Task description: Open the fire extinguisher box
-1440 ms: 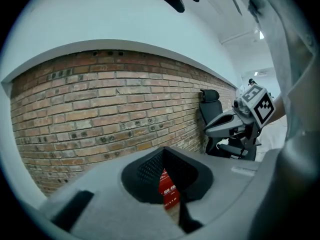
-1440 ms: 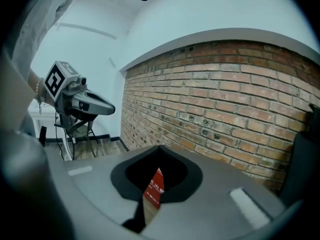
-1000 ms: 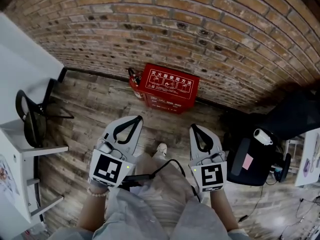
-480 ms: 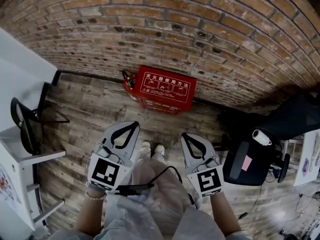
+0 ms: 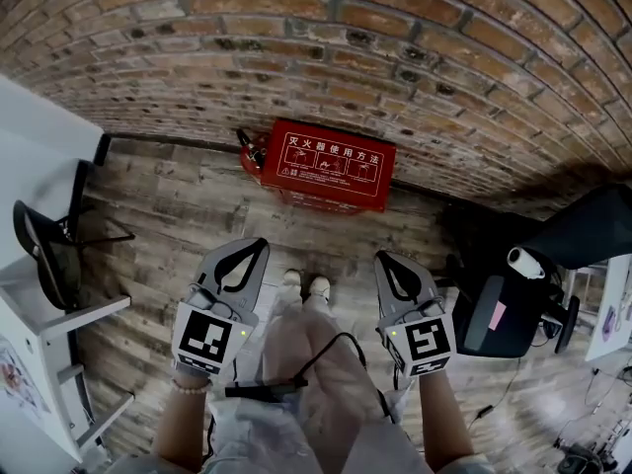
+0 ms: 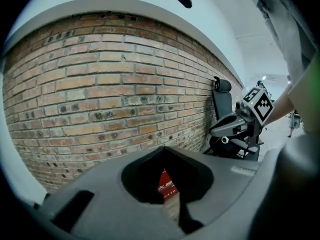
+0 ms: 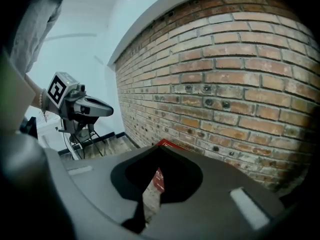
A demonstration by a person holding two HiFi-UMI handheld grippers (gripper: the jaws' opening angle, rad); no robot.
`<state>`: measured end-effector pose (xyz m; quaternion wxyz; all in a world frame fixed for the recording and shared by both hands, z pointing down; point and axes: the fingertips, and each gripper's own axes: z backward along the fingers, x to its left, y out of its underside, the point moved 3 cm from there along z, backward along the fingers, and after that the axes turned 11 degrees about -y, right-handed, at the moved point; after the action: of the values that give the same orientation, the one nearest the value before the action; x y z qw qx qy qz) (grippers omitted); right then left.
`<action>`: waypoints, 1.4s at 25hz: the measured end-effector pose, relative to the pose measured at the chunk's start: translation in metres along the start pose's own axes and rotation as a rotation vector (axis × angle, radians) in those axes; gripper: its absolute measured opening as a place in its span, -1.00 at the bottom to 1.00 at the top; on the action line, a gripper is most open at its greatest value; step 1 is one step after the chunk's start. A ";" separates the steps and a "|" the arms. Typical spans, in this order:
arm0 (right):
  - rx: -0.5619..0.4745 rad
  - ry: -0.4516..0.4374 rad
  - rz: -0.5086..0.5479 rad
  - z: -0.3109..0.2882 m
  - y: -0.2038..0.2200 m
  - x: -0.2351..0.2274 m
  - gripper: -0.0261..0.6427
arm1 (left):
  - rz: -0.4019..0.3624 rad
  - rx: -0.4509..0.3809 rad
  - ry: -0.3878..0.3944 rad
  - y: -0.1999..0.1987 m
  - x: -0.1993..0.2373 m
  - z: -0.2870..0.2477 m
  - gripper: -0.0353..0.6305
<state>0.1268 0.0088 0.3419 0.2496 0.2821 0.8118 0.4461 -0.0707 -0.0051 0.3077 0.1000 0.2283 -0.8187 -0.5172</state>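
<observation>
- Red rectangular metal fire extinguisher box point(image 5: 328, 164) sitting closed on the wooden plank floor point(image 5: 178, 205), tight against the brick wall point(image 5: 395, 38).
- Grey left gripper point(image 5: 259, 247): jaws pressed together, empty, well short of the box.
- Grey right gripper point(image 5: 383, 258): closed up too, empty, likewise apart.

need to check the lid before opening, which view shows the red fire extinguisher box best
The head view: the whole fire extinguisher box shows, lid and white print, against the brick wall. The left gripper view catches only a thin red sliver of the box; the right gripper view likewise.
</observation>
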 end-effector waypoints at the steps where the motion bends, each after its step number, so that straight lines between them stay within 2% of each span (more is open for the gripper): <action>1: 0.004 0.008 -0.016 -0.005 0.006 -0.005 -0.90 | 0.010 0.008 -0.002 0.006 0.004 -0.004 -0.90; 6: 0.021 0.037 -0.119 -0.025 0.034 -0.030 -0.90 | 0.053 0.056 0.003 0.037 0.019 -0.028 -0.90; 12: 0.011 0.046 -0.218 -0.050 0.067 -0.055 -0.88 | 0.171 0.121 -0.008 0.082 0.035 -0.054 -0.90; 17: -0.002 0.048 -0.329 -0.071 0.093 -0.075 -0.71 | 0.262 0.159 -0.011 0.108 0.047 -0.080 -0.90; 22: 0.005 0.065 -0.456 -0.093 0.127 -0.097 -0.64 | 0.373 0.219 -0.008 0.138 0.058 -0.109 -0.74; 26: -0.004 0.071 -0.565 -0.104 0.152 -0.114 -0.53 | 0.355 0.295 -0.031 0.166 0.064 -0.127 -0.56; 30: -0.030 0.088 -0.668 -0.110 0.173 -0.131 -0.44 | 0.441 0.327 -0.023 0.189 0.064 -0.142 -0.48; 35: -0.045 0.121 -0.773 -0.121 0.201 -0.149 -0.39 | 0.497 0.361 0.005 0.216 0.066 -0.159 -0.45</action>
<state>0.2012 -0.0743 0.5961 0.3571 -0.0766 0.8615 0.3527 -0.1237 -0.0860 0.5663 0.1832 0.0364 -0.9280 -0.3224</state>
